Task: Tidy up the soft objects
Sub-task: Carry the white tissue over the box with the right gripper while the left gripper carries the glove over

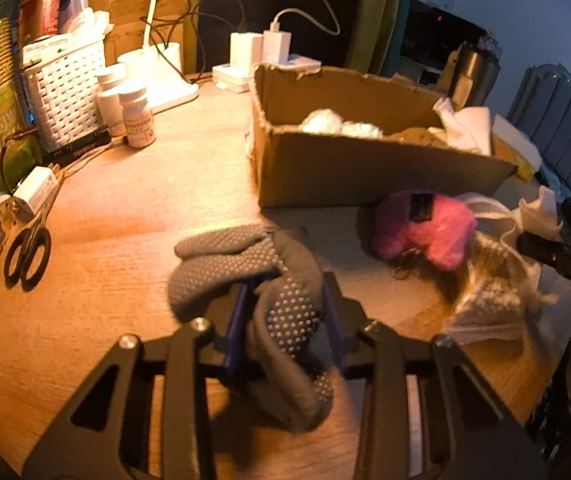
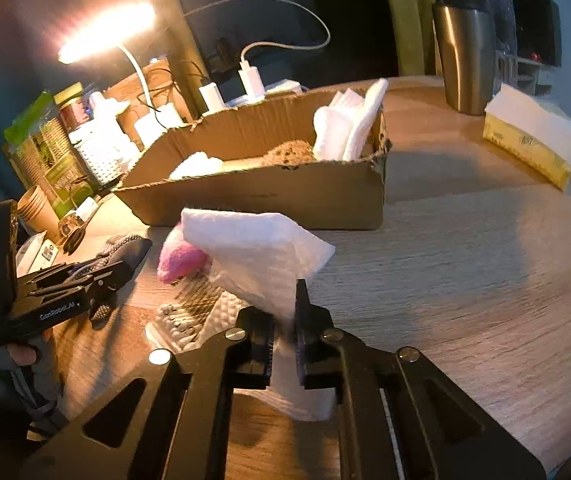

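Note:
My left gripper is shut on a grey dotted glove and holds it above the wooden table; it also shows in the right wrist view. My right gripper is shut on a white paper towel. A pink fluffy item lies in front of the open cardboard box, which holds white soft items and a brown sponge. A white mesh pouch lies right of the pink item.
Black scissors, pill bottles, a white basket, a lamp base and chargers crowd the left and back. A steel tumbler and a tissue pack stand at the right.

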A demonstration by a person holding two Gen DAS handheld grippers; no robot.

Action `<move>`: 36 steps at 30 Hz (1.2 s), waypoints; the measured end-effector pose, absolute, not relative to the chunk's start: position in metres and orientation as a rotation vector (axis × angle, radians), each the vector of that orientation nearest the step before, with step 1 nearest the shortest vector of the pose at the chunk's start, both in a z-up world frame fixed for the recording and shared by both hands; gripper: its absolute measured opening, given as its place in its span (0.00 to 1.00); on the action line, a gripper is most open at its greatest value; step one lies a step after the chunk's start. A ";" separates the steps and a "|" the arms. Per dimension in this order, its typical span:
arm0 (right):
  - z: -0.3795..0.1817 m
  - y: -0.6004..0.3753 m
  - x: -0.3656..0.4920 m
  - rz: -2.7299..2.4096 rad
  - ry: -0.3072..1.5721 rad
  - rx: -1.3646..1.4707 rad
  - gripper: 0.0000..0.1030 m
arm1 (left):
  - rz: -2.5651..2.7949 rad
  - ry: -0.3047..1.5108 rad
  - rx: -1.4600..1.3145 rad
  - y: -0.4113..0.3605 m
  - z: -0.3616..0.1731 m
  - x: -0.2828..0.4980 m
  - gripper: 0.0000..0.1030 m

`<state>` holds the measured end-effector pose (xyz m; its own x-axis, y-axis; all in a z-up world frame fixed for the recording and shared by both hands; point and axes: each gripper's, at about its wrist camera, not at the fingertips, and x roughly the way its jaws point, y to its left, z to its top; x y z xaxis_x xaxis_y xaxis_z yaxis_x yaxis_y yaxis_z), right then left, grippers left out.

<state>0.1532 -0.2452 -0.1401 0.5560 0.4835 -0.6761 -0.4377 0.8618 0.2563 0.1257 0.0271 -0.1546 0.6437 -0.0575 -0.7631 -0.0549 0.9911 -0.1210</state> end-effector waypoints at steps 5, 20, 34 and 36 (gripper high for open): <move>-0.127 -0.249 0.145 0.537 0.772 0.055 0.08 | -0.027 0.823 -0.140 0.021 -0.139 0.117 0.33; -0.097 -0.261 0.134 0.527 0.676 0.057 0.08 | -0.089 0.710 -0.127 -0.001 -0.087 0.106 0.33; -0.084 -0.273 0.152 0.529 0.620 0.094 0.08 | -0.119 0.689 -0.108 -0.019 -0.069 0.132 0.33; -0.083 -0.276 0.156 0.531 0.617 0.100 0.08 | -0.121 0.683 -0.106 -0.022 -0.067 0.136 0.33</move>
